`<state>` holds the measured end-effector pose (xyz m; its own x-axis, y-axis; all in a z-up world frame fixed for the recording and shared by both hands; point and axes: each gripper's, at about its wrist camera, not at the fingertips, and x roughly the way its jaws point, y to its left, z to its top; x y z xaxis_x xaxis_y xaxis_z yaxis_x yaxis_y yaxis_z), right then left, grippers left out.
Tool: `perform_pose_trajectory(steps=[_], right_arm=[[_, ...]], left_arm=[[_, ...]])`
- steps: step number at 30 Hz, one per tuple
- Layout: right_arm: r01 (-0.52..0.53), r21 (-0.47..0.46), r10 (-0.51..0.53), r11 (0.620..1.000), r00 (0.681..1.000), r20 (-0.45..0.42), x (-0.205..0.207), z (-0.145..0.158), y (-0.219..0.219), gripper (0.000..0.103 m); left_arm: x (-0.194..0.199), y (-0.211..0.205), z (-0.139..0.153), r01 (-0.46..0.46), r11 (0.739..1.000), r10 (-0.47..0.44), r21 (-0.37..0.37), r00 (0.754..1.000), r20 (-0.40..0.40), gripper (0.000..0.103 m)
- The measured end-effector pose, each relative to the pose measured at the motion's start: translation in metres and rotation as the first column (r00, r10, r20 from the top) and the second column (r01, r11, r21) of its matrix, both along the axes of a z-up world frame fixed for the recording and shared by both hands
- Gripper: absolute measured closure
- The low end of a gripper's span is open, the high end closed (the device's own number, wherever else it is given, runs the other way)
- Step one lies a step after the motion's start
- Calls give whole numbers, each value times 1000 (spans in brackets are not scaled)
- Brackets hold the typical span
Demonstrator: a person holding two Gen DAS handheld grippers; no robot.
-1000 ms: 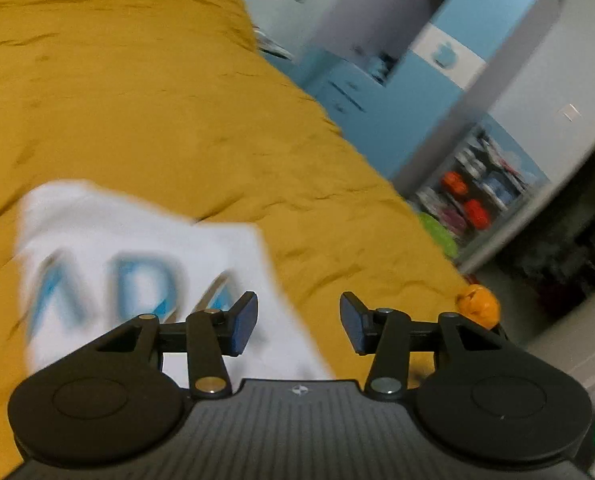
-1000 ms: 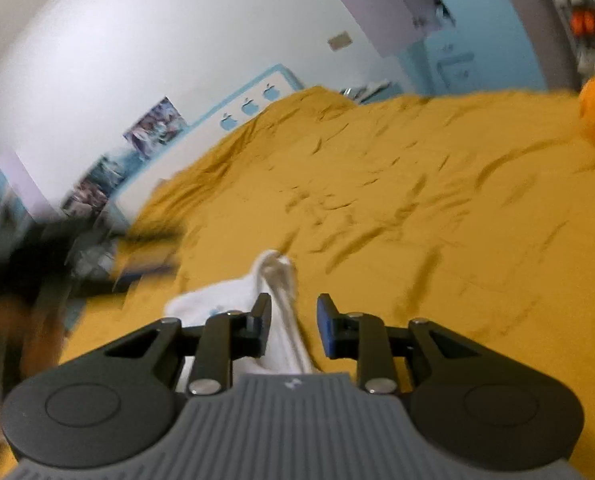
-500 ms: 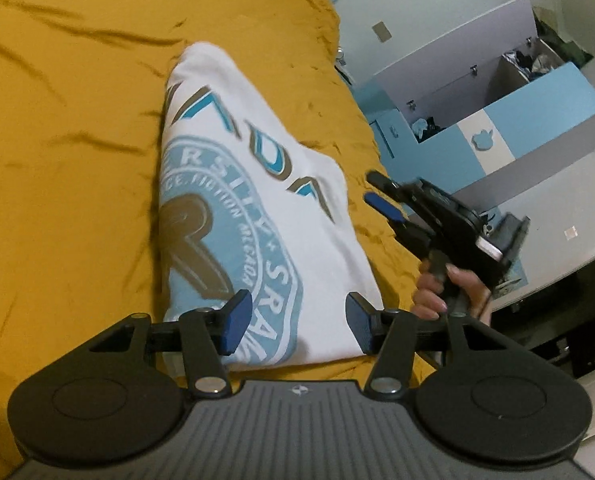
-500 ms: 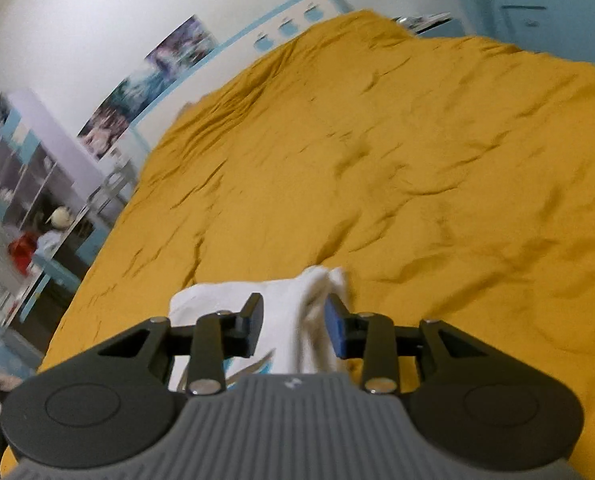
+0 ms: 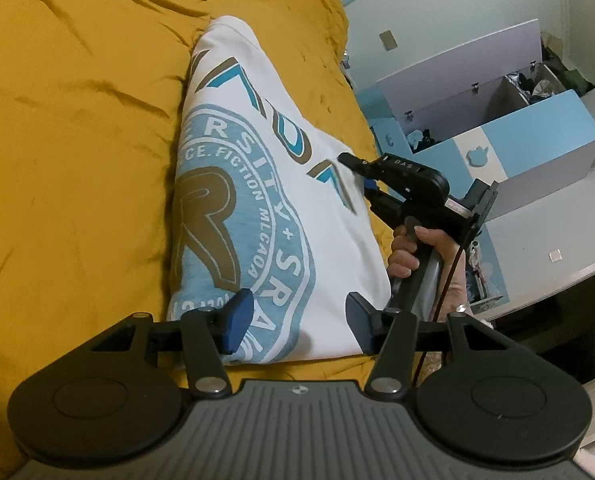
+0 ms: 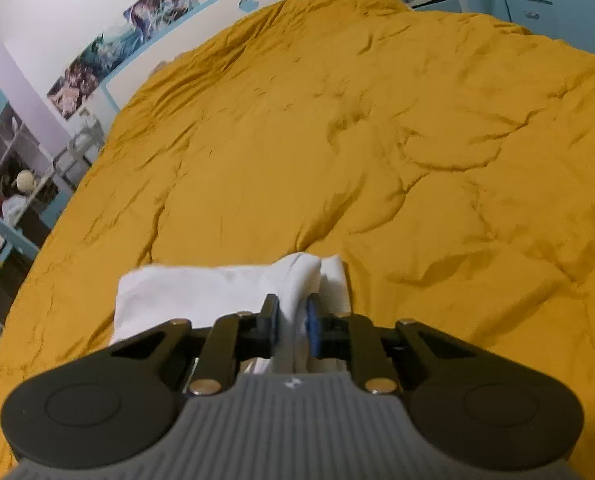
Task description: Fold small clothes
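A white T-shirt (image 5: 257, 184) with a blue and brown round print lies folded on the mustard bedspread (image 5: 69, 140). My left gripper (image 5: 293, 318) is open and empty, hovering over the shirt's near edge. My right gripper (image 6: 292, 322) is shut on a bunched fold of the white shirt (image 6: 297, 280) at its right edge. In the left wrist view the right gripper (image 5: 361, 172) reaches in from the bed's right side, held by a hand (image 5: 413, 252).
The bedspread (image 6: 377, 140) stretches wide beyond the shirt. A blue and white cabinet (image 5: 497, 136) stands past the bed's right edge. Shelves with toys (image 6: 13, 184) stand at the bed's left side in the right wrist view.
My left gripper swung around over the shirt's printed face and then steadied. My right gripper's jaws closed onto the shirt's bunched edge.
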<state>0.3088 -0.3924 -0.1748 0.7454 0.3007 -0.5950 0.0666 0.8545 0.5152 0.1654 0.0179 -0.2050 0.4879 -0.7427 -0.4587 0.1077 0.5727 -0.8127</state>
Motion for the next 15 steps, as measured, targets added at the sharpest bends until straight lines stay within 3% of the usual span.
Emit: perform_pose_trajectory(steps=[6,9,11,13,15], right_arm=[[13,23,-11,1000,997,-80,15,-29,-4,94],[-3,45,7,999,996,-85,9,-14,-10,89],[-70,30,71,997,997,-19,-14,14,-11,89],[-132,-22,133,991,990,54,-52,40,-9,89],[-156,-91,164,984,982,93,-96,55,-5,78]], left_arm=[[1,-5,-1,11,1000,-11,11,1000,3,41],[6,5,5,39,999,-40,-17,999,-34,45],[5,21,20,41,999,-41,-22,999,-4,46],[-6,36,42,28,998,-33,58,996,87,46],[-19,43,54,14,987,-36,158,990,140,46]])
